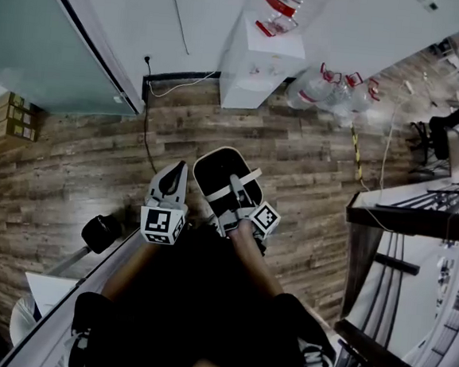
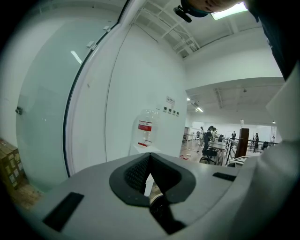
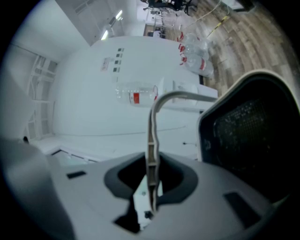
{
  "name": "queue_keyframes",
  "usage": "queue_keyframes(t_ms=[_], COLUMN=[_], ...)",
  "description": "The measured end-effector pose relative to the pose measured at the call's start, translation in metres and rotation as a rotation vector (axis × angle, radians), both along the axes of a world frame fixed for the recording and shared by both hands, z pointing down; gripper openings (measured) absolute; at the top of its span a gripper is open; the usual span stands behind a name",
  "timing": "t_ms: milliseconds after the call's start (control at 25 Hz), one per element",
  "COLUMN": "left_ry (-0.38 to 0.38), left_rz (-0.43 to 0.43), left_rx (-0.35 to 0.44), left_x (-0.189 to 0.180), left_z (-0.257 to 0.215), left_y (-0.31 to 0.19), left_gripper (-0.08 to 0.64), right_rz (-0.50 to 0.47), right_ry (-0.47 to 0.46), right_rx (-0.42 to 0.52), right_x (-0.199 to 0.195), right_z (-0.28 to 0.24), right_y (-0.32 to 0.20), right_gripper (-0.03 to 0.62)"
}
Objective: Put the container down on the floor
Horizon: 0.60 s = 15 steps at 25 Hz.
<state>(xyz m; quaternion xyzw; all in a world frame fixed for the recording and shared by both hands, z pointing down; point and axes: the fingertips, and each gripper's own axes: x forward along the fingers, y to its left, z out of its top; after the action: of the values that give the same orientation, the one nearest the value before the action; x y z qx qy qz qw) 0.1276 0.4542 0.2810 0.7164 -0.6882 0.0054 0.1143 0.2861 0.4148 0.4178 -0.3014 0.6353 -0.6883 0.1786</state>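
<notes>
A white container (image 1: 215, 169) with a dark inside hangs above the wooden floor (image 1: 79, 173), straight in front of the person. Its thin white carrying handle (image 1: 234, 189) runs between the jaws of my right gripper (image 1: 236, 206), which is shut on it. In the right gripper view the handle (image 3: 152, 140) rises from between the pads and curves over to the container (image 3: 248, 136) at the right. My left gripper (image 1: 173, 180) is just left of the container, apart from it. In its own view the left gripper (image 2: 149, 176) has its jaws together and holds nothing.
A white water dispenser (image 1: 254, 61) stands against the far wall, with several water bottles (image 1: 334, 88) lying on the floor to its right. Cardboard boxes (image 1: 11, 120) are stacked at the left by a glass wall. A dark railing (image 1: 406, 222) and desks lie to the right.
</notes>
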Motion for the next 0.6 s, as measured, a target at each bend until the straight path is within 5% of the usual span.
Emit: queue_keyframes(t_ms=[600], left_ry=[0.018], left_rz=[0.024], left_rx=[-0.007], left_x=[-0.075], left_z=[0.009], left_y=[-0.017], left_gripper=[0.031], right_rz=[0.114], right_ry=[-0.009], right_rx=[-0.014], right_x=[-0.045], right_z=[0.006], right_y=[-0.018], right_gripper=[0.083])
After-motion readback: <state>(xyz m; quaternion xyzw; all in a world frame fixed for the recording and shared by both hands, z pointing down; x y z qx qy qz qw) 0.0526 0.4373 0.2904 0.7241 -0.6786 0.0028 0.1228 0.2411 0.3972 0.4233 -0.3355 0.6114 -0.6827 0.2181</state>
